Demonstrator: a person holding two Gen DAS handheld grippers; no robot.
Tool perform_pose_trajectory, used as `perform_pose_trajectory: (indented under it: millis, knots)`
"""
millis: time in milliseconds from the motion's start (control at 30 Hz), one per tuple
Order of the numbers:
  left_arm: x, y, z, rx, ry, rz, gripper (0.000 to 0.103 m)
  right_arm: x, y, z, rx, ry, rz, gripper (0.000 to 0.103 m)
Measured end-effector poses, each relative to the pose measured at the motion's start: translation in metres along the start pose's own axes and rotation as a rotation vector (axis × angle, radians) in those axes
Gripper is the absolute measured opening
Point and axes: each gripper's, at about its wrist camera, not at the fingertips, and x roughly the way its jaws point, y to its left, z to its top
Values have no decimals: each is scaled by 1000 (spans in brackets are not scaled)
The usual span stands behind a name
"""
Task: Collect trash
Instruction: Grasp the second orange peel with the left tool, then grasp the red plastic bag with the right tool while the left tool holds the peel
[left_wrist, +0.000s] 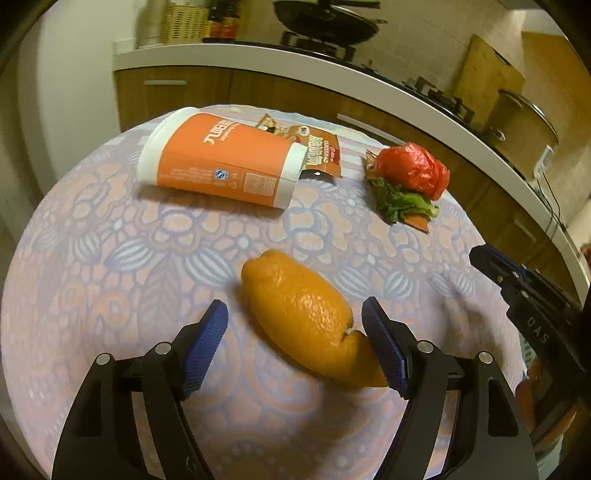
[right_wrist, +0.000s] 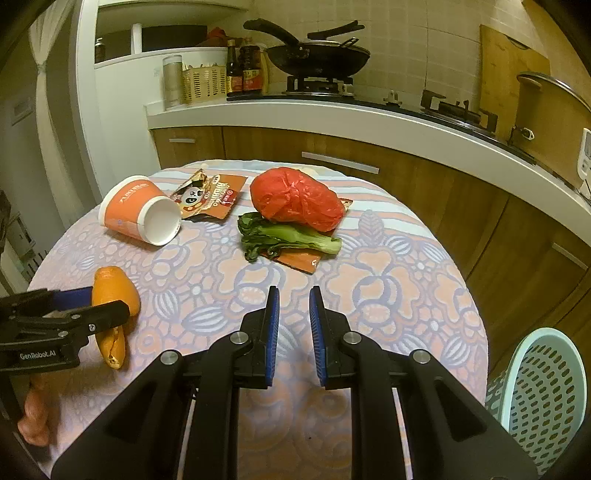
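Observation:
An orange peel (left_wrist: 303, 314) lies on the patterned tablecloth (left_wrist: 110, 258). My left gripper (left_wrist: 295, 321) is open with its jaws on either side of the peel, not closed on it; it also shows in the right wrist view (right_wrist: 79, 301) beside the peel (right_wrist: 114, 291). My right gripper (right_wrist: 294, 306) is open with a narrow gap and empty, over the table's near middle. Farther back lie an orange paper cup (right_wrist: 140, 210) on its side, a snack wrapper (right_wrist: 210, 199), a crumpled red plastic bag (right_wrist: 299, 199) and a green vegetable leaf (right_wrist: 288, 236).
A pale perforated basket (right_wrist: 543, 391) stands off the table's right edge, low down. A kitchen counter (right_wrist: 332, 114) with a wok (right_wrist: 317, 55), bottles and a pot runs behind the table. An orange card (right_wrist: 299, 260) lies under the leaf.

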Motion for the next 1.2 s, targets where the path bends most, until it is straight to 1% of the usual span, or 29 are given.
perform_pose_trajectory:
  millis: [33, 100, 133, 167, 233, 267, 300, 333, 400, 467, 500, 567, 600, 633, 733, 833, 900, 933, 967, 1033, 1100, 1200]
  knots:
    - [1, -4, -1, 18, -6, 10, 68, -1, 0, 0, 0, -2, 4, 15]
    - [4, -12, -1, 69, -12, 26, 52, -2, 0, 0, 0, -4, 7, 15]
    - [5, -13, 0, 85, -4, 9, 44, -2, 0, 0, 0, -5, 7, 15]
    - [6, -14, 2, 97, 2, -13, 37, -3, 0, -1, 2, -7, 8, 15]
    - [4, -22, 5, 165, -20, -34, 30, -3, -2, -1, 8, -8, 11, 15]
    - [1, -27, 7, 213, -44, -40, 28, -3, -3, 0, 11, -9, 11, 15]
    - [-2, -35, 9, 287, -70, -60, 28, -4, -4, 0, 14, -10, 13, 15]
    - [-1, -40, 11, 327, -64, -76, 28, -3, -4, 0, 17, -10, 14, 15]
    - [10, -47, 14, 378, -23, -93, 28, -4, -4, 0, 20, -10, 16, 15]
    - [23, -51, 13, 401, 10, -85, 28, -4, -5, -1, 21, -12, 17, 15]
    - [30, -51, 13, 397, 37, -67, 29, -4, -5, -1, 21, -11, 18, 15]
    - [28, -49, 15, 370, 32, -72, 43, -4, -6, -1, 23, -7, 20, 15]
    - [29, -48, 14, 360, 39, -58, 48, -4, -6, 0, 24, -7, 20, 15]
    - [28, -47, 12, 360, 41, -33, 57, -4, -6, 0, 25, -6, 20, 15]
    - [27, -47, 8, 350, 47, 5, 62, -3, -7, 0, 25, -2, 24, 15]
    - [22, -44, 5, 313, 51, 20, 63, -4, -5, 0, 17, -4, 14, 15]
    - [21, -45, 4, 305, 43, 28, 62, -4, -6, 1, 18, 1, 18, 15]
    - [20, -46, 4, 311, 37, 22, 52, -4, -6, 1, 20, 3, 22, 15]
    - [17, -46, 3, 317, 29, 8, 35, -4, -7, 2, 21, 7, 24, 15]
    - [16, -46, 8, 295, 30, -31, 27, -4, -9, 8, 16, 14, 15, 15]
    - [13, -45, 16, 274, 16, -52, 25, -8, -10, 19, 2, 4, 5, 15]
    - [6, -48, 30, 272, -27, -79, 24, -10, -10, 42, -9, -21, 17, 15]
